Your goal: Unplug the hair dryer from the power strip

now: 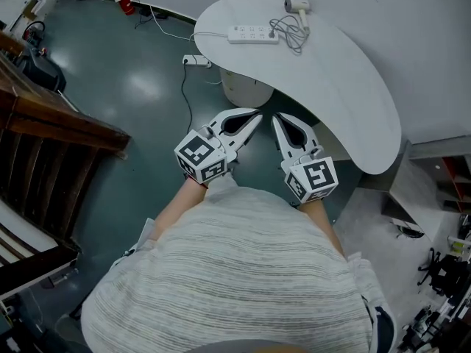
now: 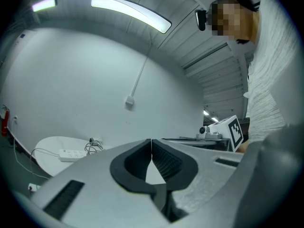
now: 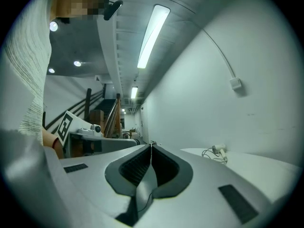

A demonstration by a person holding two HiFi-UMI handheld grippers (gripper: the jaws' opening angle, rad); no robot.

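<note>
Head view: white matte table [image 1: 331, 87], rounded bean shape, over a glossy dark teal floor [image 1: 132, 87]. White oblong power strip [image 1: 253, 34] lies flat near the far edge; its print is too small to read. White hair dryer [image 1: 297, 6] lies just beyond the strip's right end, with the grey cord [image 1: 291, 35] coiled loosely between them and reaching that end. Left gripper [image 1: 256, 116] and right gripper [image 1: 277, 118], grey plastic, sit side by side at the table's near edge, well apart from the strip. Each carries a cube [image 1: 200, 155] with black-and-white square markers.

Left gripper view: ribbed black pads [image 2: 166, 161] pressed together, nothing between. Power strip [image 2: 72, 154] and hair dryer [image 2: 95, 140] far off at lower left.

Right gripper view: pads [image 3: 135, 167] likewise together, empty. Hair dryer [image 3: 219, 148] on the table [image 3: 266, 163] at right.
</note>
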